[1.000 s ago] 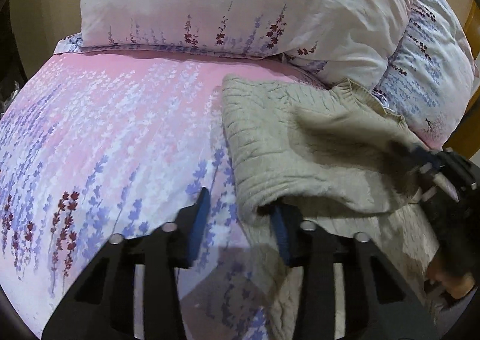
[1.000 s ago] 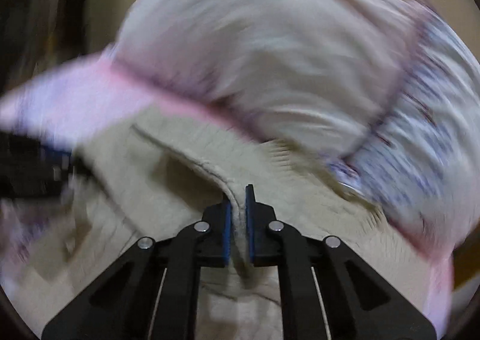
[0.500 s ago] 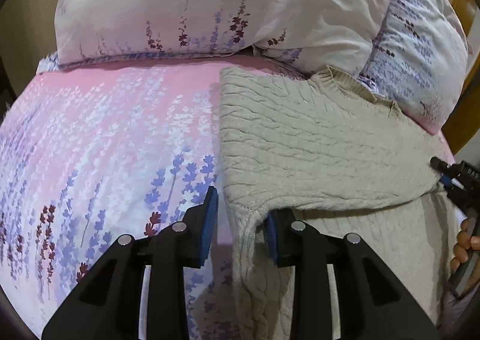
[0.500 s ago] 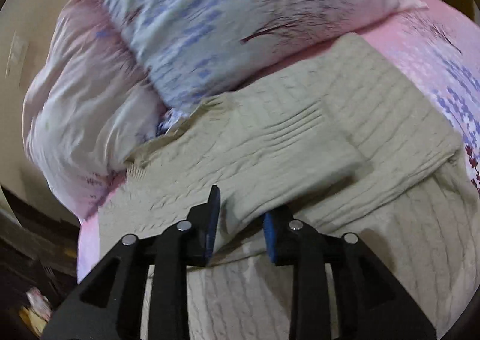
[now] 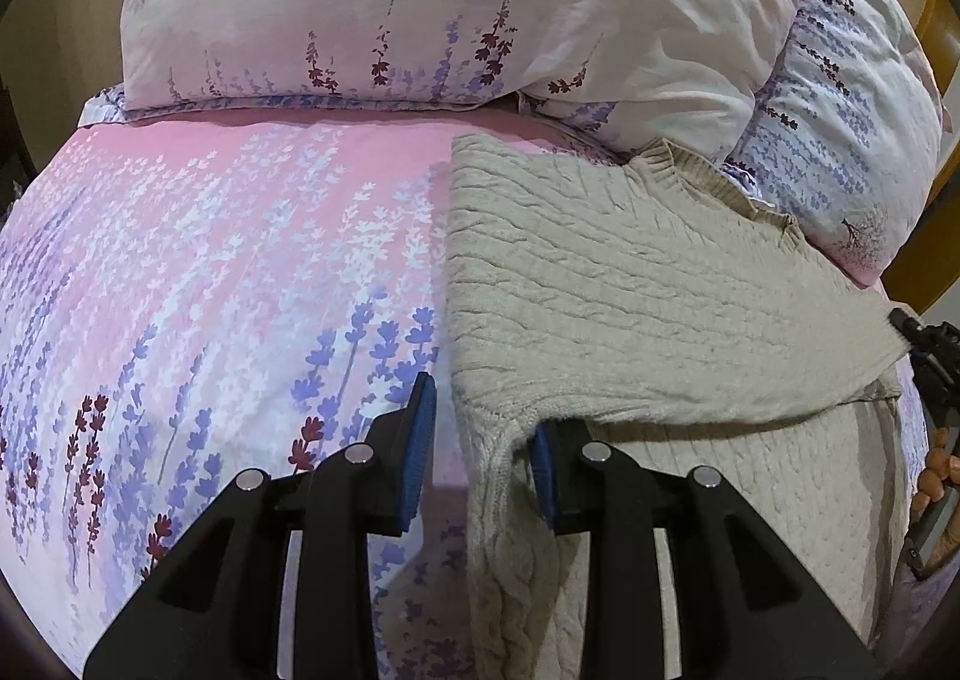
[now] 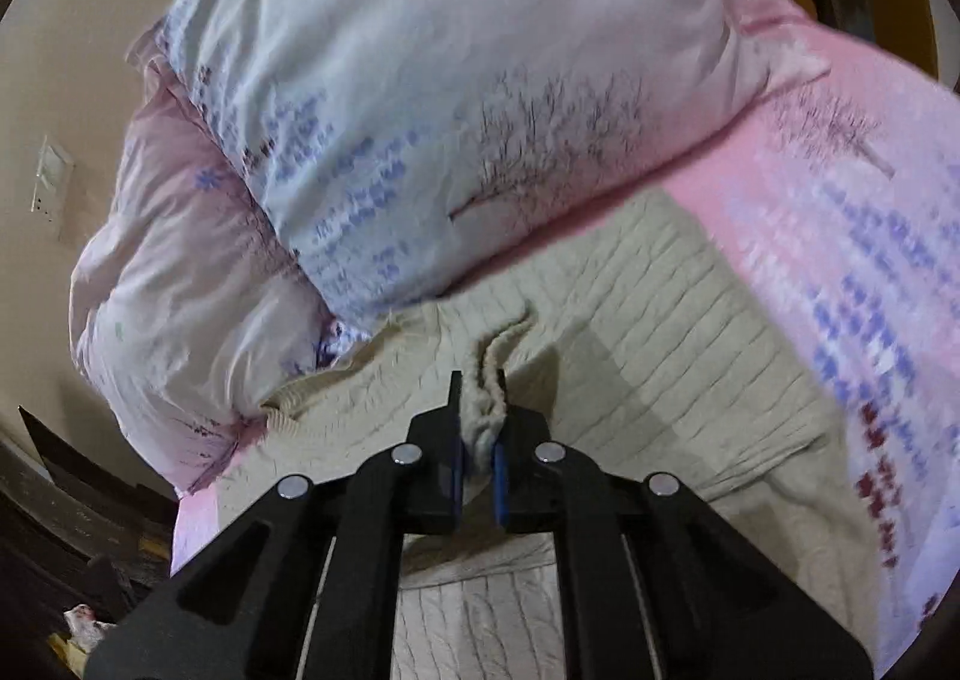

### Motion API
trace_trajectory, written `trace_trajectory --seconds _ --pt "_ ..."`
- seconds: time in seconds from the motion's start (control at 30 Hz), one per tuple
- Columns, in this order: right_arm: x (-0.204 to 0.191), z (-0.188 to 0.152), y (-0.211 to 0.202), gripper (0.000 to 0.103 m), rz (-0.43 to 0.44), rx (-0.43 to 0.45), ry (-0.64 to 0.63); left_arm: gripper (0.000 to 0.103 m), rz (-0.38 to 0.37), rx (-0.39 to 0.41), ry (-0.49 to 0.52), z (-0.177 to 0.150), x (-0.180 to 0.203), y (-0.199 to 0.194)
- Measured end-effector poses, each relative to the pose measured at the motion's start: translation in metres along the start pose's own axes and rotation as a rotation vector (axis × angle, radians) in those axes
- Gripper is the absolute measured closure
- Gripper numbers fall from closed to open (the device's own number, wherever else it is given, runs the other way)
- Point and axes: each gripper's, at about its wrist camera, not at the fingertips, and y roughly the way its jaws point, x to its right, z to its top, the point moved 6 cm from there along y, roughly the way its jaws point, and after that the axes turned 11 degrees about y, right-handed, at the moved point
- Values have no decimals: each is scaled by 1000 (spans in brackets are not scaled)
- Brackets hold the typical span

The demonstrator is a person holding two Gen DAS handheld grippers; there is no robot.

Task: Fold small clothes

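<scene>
A beige cable-knit sweater (image 5: 630,284) lies on the pink floral bed sheet (image 5: 228,260), with its upper part folded across it. My left gripper (image 5: 480,452) is open at the sweater's left folded edge; a strip of knit runs between its fingers. My right gripper (image 6: 477,464) is shut on a bunched fold of the sweater (image 6: 660,332) and holds it a little above the fabric. The right gripper also shows at the right edge of the left wrist view (image 5: 924,344).
Two large floral pillows (image 5: 456,2) are stacked at the head of the bed, just behind the sweater's collar (image 5: 714,182). In the right wrist view the pillows (image 6: 456,98) fill the top. A wooden bed frame (image 5: 936,32) stands at the right.
My right gripper, open half a second ago, has closed on a fold of the sweater and lifted it. My left gripper has stayed open at the left edge.
</scene>
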Motion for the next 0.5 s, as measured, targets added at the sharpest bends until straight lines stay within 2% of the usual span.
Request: trace_trajectory --seconds 0.13,0.2,0.23,0.27,0.3,0.33,0.37,0.43,0.5 --pt "32 -13 28 95 -145 -118 17 72 -4 3 -20 0 -2 -2" --pt "31 -11 25 91 -149 -100 -22 72 -15 -1 -46 -3 -5 -5" --pt "29 -12 20 85 -169 -91 -49 72 -24 -1 -60 -5 -7 -7" --pt "29 -11 11 69 -194 -68 -73 72 -29 -4 -68 -6 -8 -9" --pt "29 -10 1 45 -198 -53 -92 71 -43 -7 -76 -9 -9 -12" --pt "31 -9 -11 35 -183 -47 -104 68 -53 -10 -79 -12 -10 -17" --pt "31 -8 -19 29 -163 -43 -115 67 -56 -9 -82 -16 -12 -22" --pt "39 -11 -46 26 -122 -47 -145 61 -57 -1 -92 -24 -16 -36" --pt "59 -16 -72 24 -90 -68 -134 61 -79 9 -114 -33 -20 -52"
